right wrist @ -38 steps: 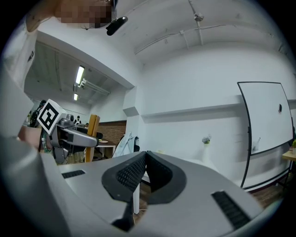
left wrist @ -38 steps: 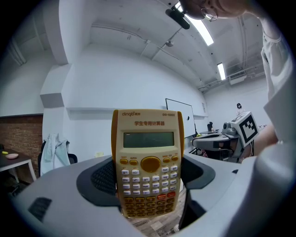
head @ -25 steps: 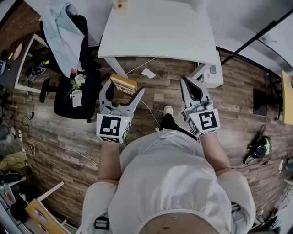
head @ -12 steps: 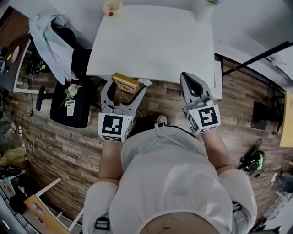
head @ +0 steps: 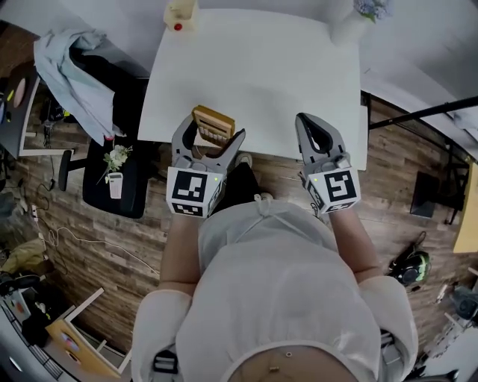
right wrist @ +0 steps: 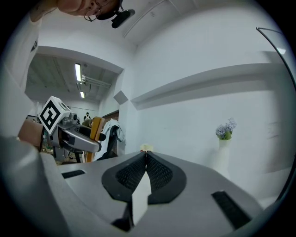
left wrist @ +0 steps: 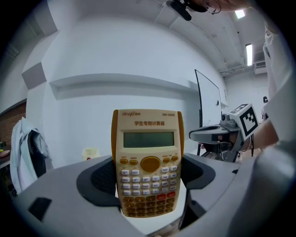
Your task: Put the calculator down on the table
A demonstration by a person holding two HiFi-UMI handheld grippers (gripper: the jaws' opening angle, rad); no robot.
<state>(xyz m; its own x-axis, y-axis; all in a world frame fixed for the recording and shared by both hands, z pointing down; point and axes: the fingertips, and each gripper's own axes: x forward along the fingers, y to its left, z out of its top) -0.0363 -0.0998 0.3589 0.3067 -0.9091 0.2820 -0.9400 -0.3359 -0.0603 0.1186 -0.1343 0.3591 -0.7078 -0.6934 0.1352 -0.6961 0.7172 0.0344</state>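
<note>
far left, a black office chair (head: 138, 186) stood on the brown wood floor (head: 89, 246), with a pale blue cloth (head: 71, 67) thrown over its back. a small white vase of flowers (head: 114, 168) showed against the chair's dark seat.

next came the grey left gripper (head: 211, 131) with its black and white marker cube. its jaws were squeezed tight on a tan and cream plastic calculator (head: 212, 124), one jaw on each long side. in the left gripper view the calculator (left wrist: 147, 157) stood upright between the black pads (left wrist: 104, 178). its grey screen was on top and its rows of buttons were below, facing the camera. the jaws held its lower half. from the head view the calculator was over the near edge of the big white table (head: 254, 67), toward the table's left side. i could not tell if it touched the table top.

at the far left corner of the table sat a small yellow thing with a red dot (head: 179, 13).

further right, the grey right gripper (head: 308, 121) was well apart from the left one and also pointed at the table's near edge. in the right gripper view its jaws were pressed together tip to tip, with nothing between them.

at the table's far right corner stood a tall white vase with pale purple flowers (head: 362, 11).
</note>
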